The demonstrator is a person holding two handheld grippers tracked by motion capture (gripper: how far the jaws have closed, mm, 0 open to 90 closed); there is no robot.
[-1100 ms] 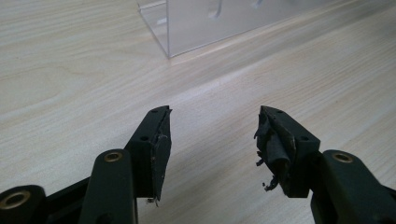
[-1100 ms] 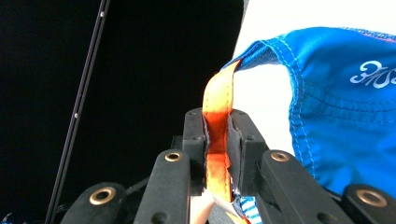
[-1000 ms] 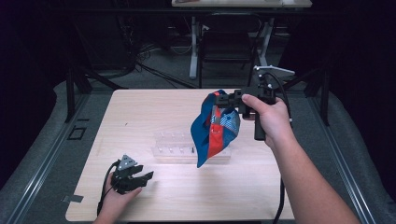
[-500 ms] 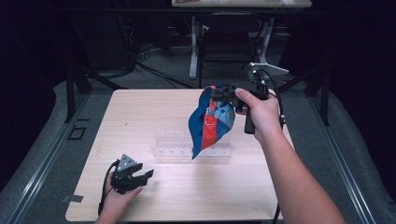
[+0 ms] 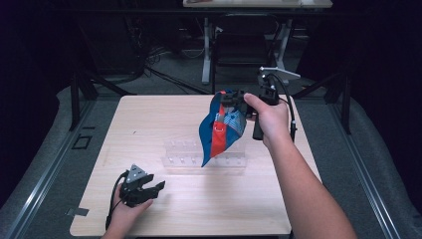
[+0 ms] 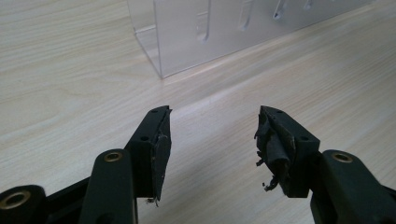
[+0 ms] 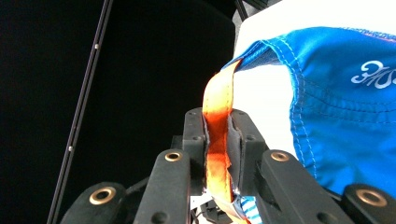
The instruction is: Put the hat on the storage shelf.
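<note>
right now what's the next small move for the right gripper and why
Probably lower it toward the clear rack. The right gripper is shut on the orange strap, and the blue bag hangs in the air above the rack, while the left gripper rests open nearby.

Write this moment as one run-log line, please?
right gripper: shut on orange strap, blue cloth bag hanging above clear rack | left gripper: open, resting low over wooden table
</note>
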